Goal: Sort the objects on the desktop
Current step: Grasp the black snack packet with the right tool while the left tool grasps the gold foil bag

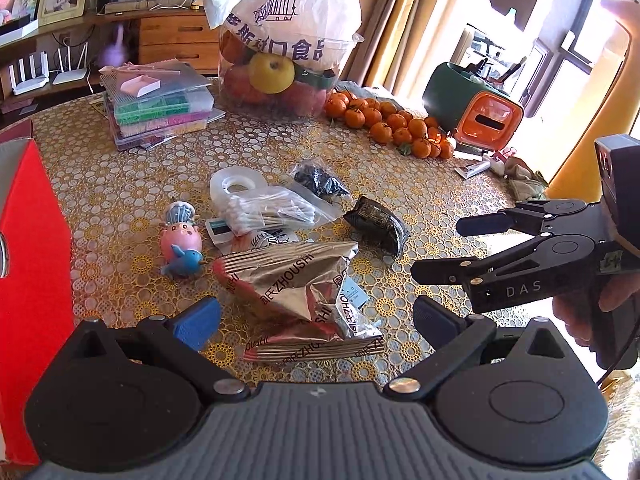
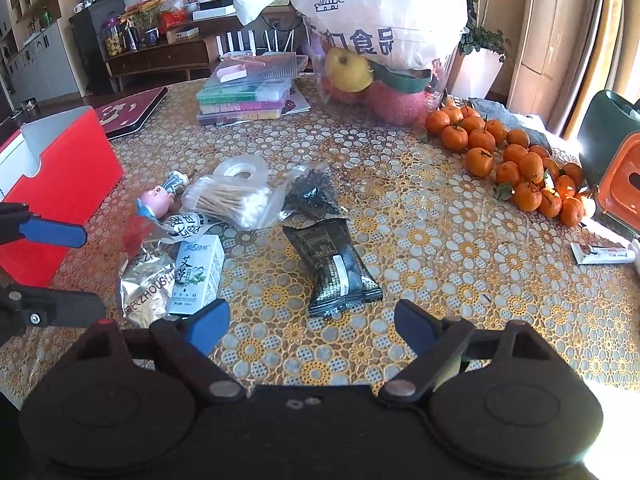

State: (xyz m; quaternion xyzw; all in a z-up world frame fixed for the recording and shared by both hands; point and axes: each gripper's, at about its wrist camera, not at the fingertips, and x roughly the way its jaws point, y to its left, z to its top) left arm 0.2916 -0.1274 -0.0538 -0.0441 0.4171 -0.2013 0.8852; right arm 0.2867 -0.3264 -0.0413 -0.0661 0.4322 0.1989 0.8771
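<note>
Left tongs (image 1: 316, 316) and right tongs (image 2: 312, 326) gape empty; crinkly foil packet (image 1: 296, 288) looks light, pinch its edge

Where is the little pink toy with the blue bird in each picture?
Left wrist view: the pink toy stands left of centre, just left of the silver snack bag.
Right wrist view: the pink toy lies at the left, partly hidden, left of the cotton swabs.
Shared landmark: the bag of cotton swabs, right next to the toy in both.
</note>
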